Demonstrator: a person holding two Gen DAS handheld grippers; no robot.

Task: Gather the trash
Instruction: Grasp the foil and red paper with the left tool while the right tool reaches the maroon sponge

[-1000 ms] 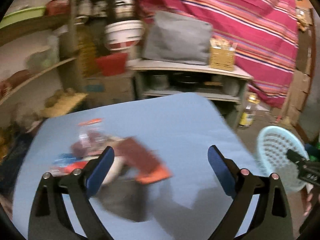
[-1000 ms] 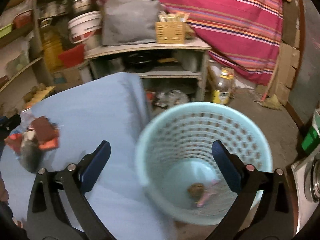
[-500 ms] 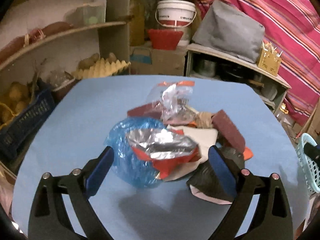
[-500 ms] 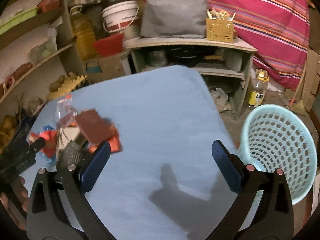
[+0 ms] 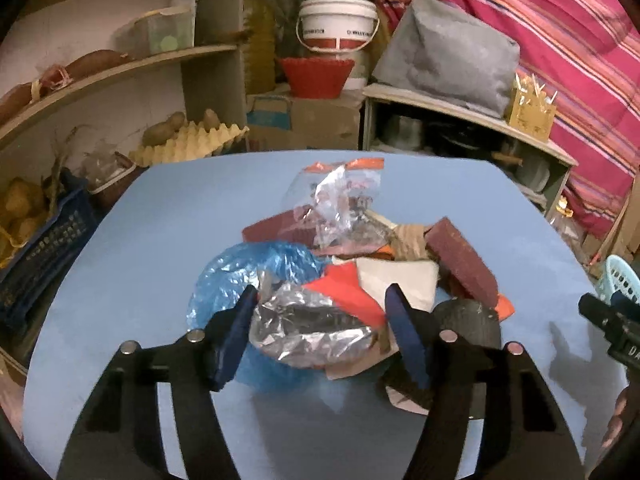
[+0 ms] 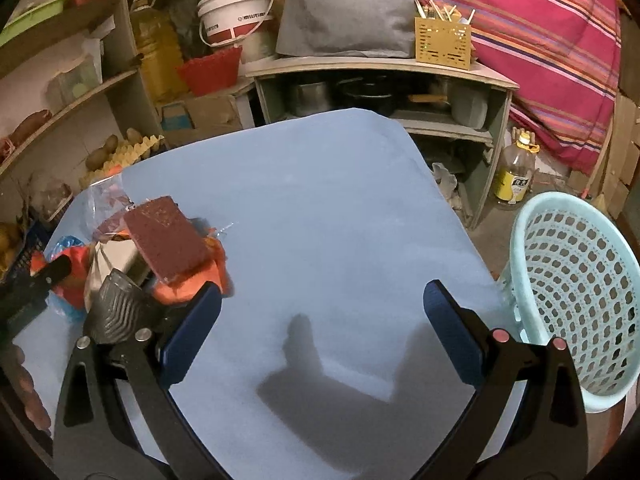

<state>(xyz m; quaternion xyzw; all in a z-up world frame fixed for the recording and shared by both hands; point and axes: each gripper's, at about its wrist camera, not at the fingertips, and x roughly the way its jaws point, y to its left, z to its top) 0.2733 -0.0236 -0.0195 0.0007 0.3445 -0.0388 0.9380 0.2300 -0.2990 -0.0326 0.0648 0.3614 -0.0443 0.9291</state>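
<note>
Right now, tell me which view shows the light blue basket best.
The right wrist view: the light blue basket shows nearly whole, perforated wall and rim, beside the blue table. The left wrist view catches only a sliver at its right edge.

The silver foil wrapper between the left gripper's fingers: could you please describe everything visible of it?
The silver foil wrapper is crinkled, shiny metallised film, gaping open with a dark inside and red print at its edges. It lies at the near side of the trash pile, over a blue plastic bag. The left gripper straddles it, jaws open on either side.
</note>
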